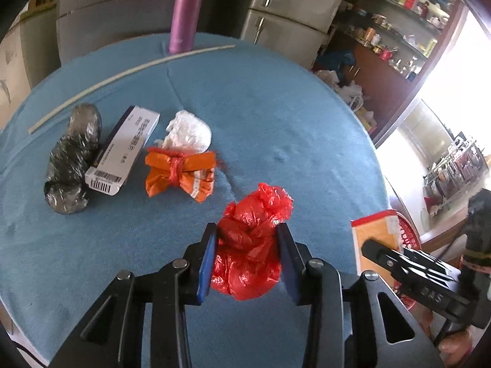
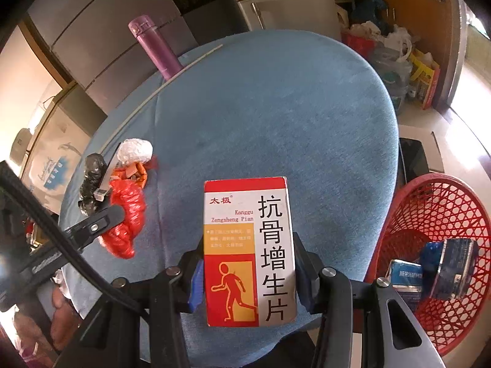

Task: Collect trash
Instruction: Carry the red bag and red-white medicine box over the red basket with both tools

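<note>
Holding two pieces of trash at once over the blue tablecloth (image 1: pixel 276 116). My left gripper (image 1: pixel 247 260) has its blue pads pressed into both sides of a crumpled red plastic bag (image 1: pixel 248 245), jaws drawn in narrow around it, the bag bulging out ahead of the fingertips at the near edge of the table.

My right gripper (image 2: pixel 248 279) is clamped on a medicine box (image 2: pixel 248 251), held upright between the pads. The label reads clearly: "Kanggu Zengsheng Pian" in Latin letters, large black characters 抗骨增生片 down the right side, small red characters 太极 near the top, and an outline figure of a running person on a red and orange panel at the bottom left.

To the right of that box, off the table edge, sits the red mesh basket (image 2: pixel 445 202). Blue cartons (image 2: pixel 429 273) already lie in it; their print is too blurred to read.

Left on the table, in a cluster at the far left:
- orange wrapper bundle (image 1: pixel 179 170), tied with red
- white crumpled bag (image 1: pixel 190 130) just behind it
- long white carton (image 1: pixel 122 150) with a barcode on its near end, text unreadable
- dark foil-like wad (image 1: pixel 72 159) touching the carton's left side

A purple flask (image 1: pixel 187 9) stands at the far edge, a thin white rod (image 1: pixel 122 73) lying near it.
</note>
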Demonstrator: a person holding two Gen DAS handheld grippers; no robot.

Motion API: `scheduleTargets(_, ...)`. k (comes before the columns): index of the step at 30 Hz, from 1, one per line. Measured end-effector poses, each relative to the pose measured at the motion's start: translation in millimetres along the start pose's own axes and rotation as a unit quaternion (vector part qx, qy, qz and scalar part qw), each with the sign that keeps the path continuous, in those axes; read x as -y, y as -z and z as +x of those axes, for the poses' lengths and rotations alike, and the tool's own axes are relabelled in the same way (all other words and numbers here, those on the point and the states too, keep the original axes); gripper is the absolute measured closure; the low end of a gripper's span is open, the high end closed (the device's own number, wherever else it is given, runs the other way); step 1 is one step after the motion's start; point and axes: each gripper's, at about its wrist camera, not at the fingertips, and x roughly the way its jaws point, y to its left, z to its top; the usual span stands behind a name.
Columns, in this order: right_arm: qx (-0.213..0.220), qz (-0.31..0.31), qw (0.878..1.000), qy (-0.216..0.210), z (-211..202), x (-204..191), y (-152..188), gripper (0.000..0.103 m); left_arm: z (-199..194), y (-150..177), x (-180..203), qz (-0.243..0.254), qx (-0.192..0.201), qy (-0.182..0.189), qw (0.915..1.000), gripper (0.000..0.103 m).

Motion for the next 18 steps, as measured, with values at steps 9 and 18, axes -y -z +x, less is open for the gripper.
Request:
scheduleTargets(9, 0.017, 0.015, 1.0, 0.002, -13, 16, 1, 0.053, -27, 2, 40, 0.058, 0.041, -0.01, 0.9974, 0.063)
scheduleTargets(18, 0.035, 0.031, 0.999, 0.001, -24, 34, 5, 0.053, -34, 7, 72, 0.106, 0.054, -0.017, 0.9927, 0.063)
